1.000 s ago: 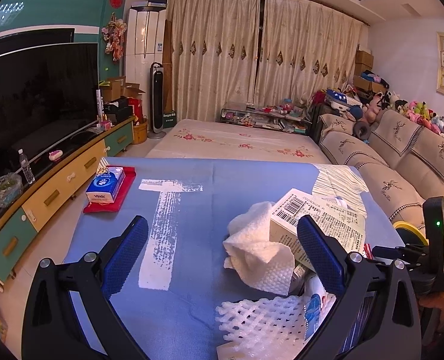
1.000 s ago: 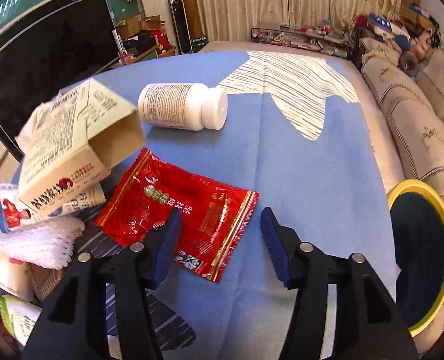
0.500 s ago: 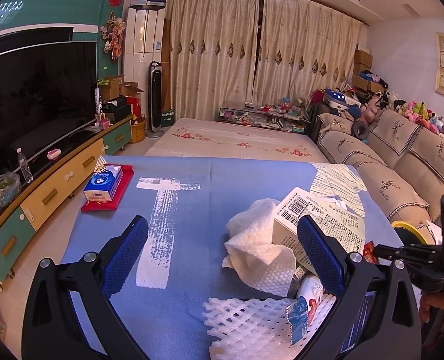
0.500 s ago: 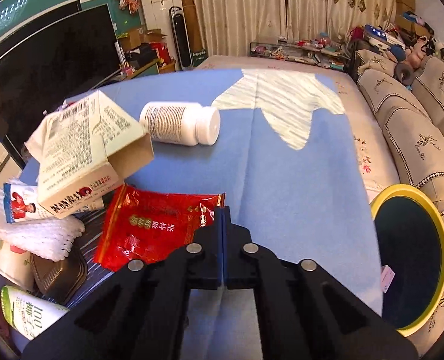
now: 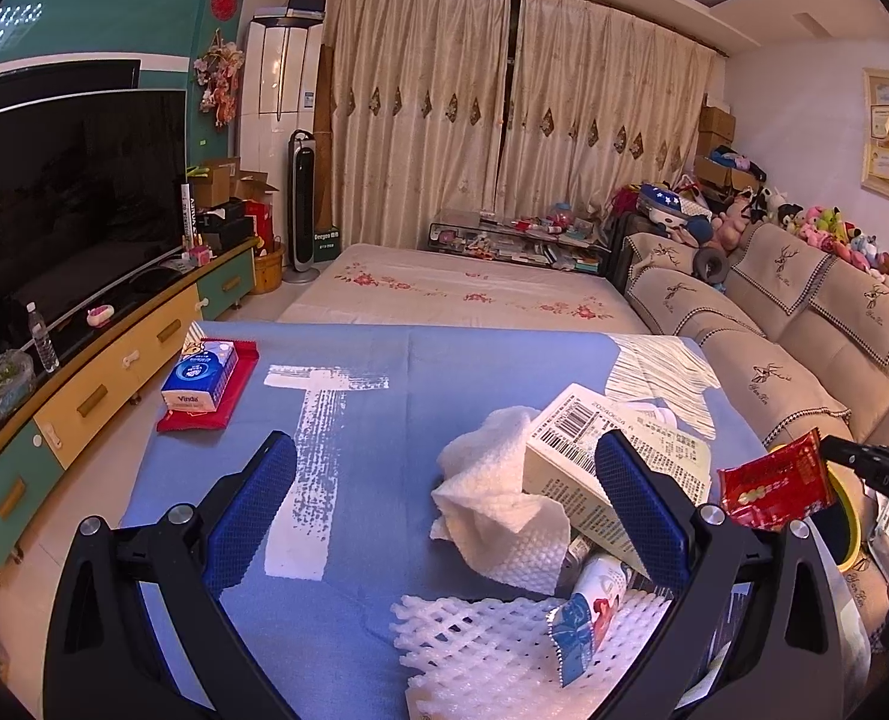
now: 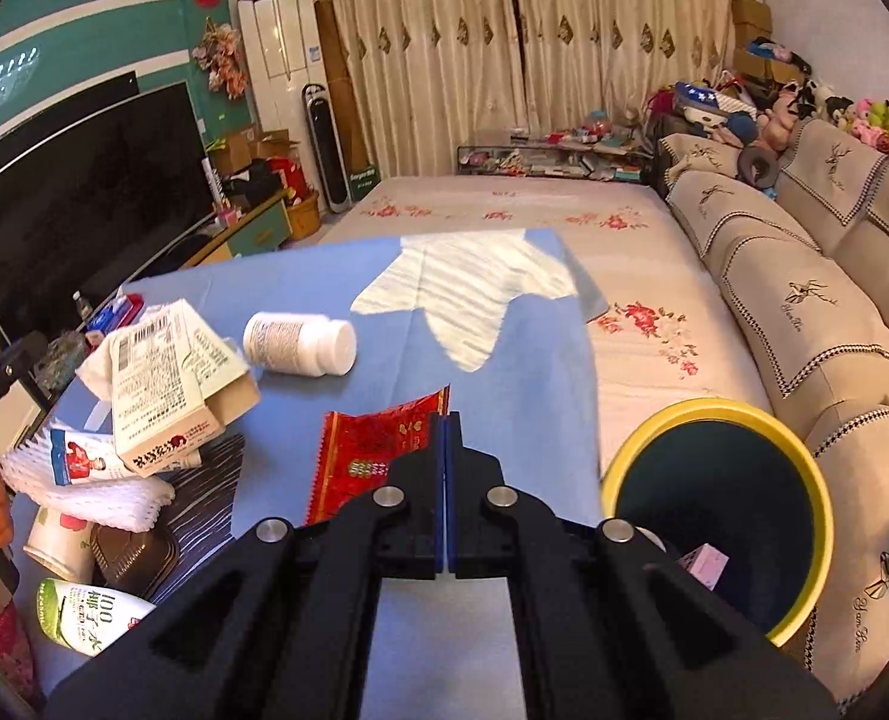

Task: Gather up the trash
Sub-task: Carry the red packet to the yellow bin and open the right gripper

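While the left gripper (image 5: 444, 516) is held open, a red wrapper (image 6: 378, 456) is pinched by the right gripper (image 6: 446, 438) beside the bin (image 6: 804, 456), ready for disposal.

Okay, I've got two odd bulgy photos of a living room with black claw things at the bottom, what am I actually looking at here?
Those claws are hand-held two-finger grippers, one in each of a person's hands, each carrying a wide-angle camera that looks along its fingers. One picture is from the left gripper, which is open and holds nothing. The other is from the right gripper, shut on a red foil packet lifted off the blue tablecloth. On the cloth lie a white pill bottle, a cardboard carton, white foam netting and a paper towel. A yellow-rimmed bin stands beside the table.
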`<state>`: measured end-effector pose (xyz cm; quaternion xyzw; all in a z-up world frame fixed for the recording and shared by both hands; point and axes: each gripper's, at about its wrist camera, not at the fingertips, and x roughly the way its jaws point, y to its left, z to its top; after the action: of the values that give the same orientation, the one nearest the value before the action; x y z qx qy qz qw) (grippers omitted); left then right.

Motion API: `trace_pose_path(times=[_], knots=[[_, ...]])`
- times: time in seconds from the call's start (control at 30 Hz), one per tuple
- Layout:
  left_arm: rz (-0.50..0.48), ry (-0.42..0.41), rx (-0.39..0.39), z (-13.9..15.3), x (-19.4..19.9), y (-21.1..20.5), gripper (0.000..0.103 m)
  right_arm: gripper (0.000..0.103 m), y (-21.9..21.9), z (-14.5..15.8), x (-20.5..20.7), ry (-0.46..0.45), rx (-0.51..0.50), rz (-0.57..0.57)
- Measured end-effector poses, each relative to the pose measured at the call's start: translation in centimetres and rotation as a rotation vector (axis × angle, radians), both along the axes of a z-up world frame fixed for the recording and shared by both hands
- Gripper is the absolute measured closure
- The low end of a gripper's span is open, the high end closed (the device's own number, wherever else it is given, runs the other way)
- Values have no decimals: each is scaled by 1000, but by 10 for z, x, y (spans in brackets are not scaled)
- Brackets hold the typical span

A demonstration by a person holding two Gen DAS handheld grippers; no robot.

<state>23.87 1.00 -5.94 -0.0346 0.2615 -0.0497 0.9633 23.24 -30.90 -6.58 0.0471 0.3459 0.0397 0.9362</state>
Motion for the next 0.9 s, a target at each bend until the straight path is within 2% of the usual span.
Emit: trace_pose_path(times=[0.43,0.9], knots=[[-21,-36,35,25,-21,-16,5,103,-27,35,-25,-93,12,-27],[-87,-68,44,55,-47,-49,5,103,-97,33,-34,-106,19,-155]])
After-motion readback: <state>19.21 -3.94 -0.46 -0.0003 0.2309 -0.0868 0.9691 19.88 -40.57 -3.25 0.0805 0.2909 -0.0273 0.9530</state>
